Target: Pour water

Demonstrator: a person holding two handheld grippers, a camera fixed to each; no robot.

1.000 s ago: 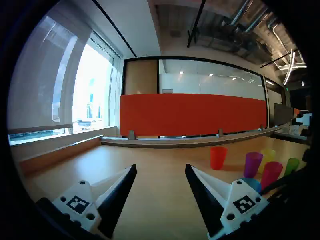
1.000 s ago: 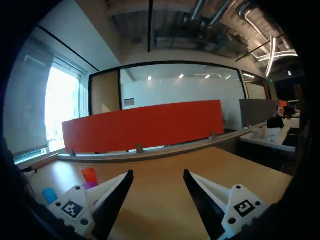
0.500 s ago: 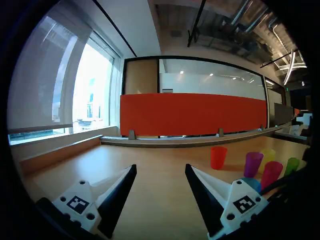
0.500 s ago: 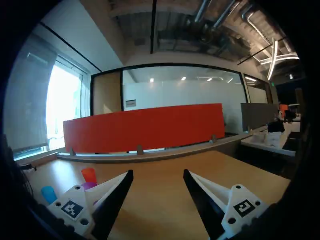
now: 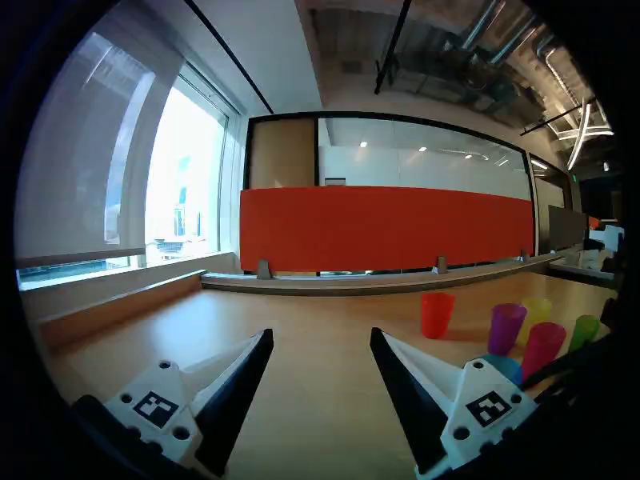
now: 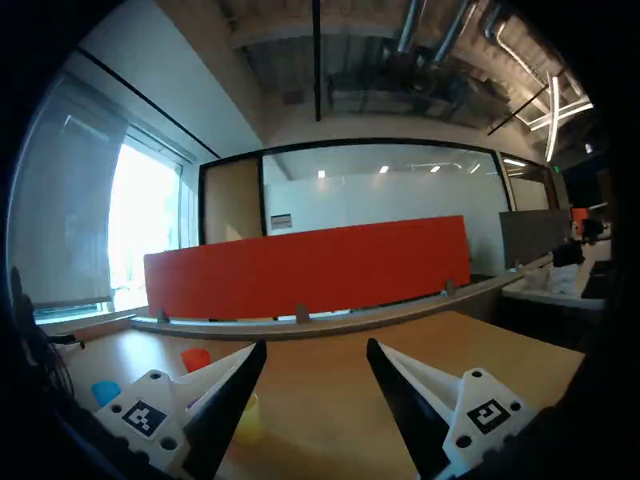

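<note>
In the left gripper view, the left gripper (image 5: 320,332) is hovering over the pale wooden tabletop (image 5: 320,424) with its two white, black-edged fingers spread wide above bare wood. Each finger is carrying a black-and-white square marker tag (image 5: 154,408), a coded pattern with no letters to read. A bright window (image 5: 180,192) is glowing at 9 o'clock, and a long orange partition panel (image 5: 384,228) is running along the far edge of the table at 12 o'clock. The task's cups are standing upright in a loose cluster between 3 and 4 o'clock, well apart from the fingertips. From the left they are an orange-red plastic cup (image 5: 437,314), a blue plastic cup (image 5: 504,366) peeking out just behind the near finger, a purple translucent cup (image 5: 506,328), a yellow translucent cup (image 5: 536,310), a pink translucent cup (image 5: 542,348) and a green translucent cup (image 5: 585,330). None of the cups is showing a brand or print. In the right gripper view, the right gripper (image 6: 316,344) is likewise holding its fingers far apart over the wood and gripping nothing. At 8 o'clock the blue plastic cup (image 6: 105,392) is sitting farthest left, then the orange-red plastic cup (image 6: 194,358), and the yellow translucent cup (image 6: 248,416) is showing just beside the inner edge of the near finger. A small wall sign (image 6: 280,222) is hanging at 11 o'clock above the panel, too small to read.
</note>
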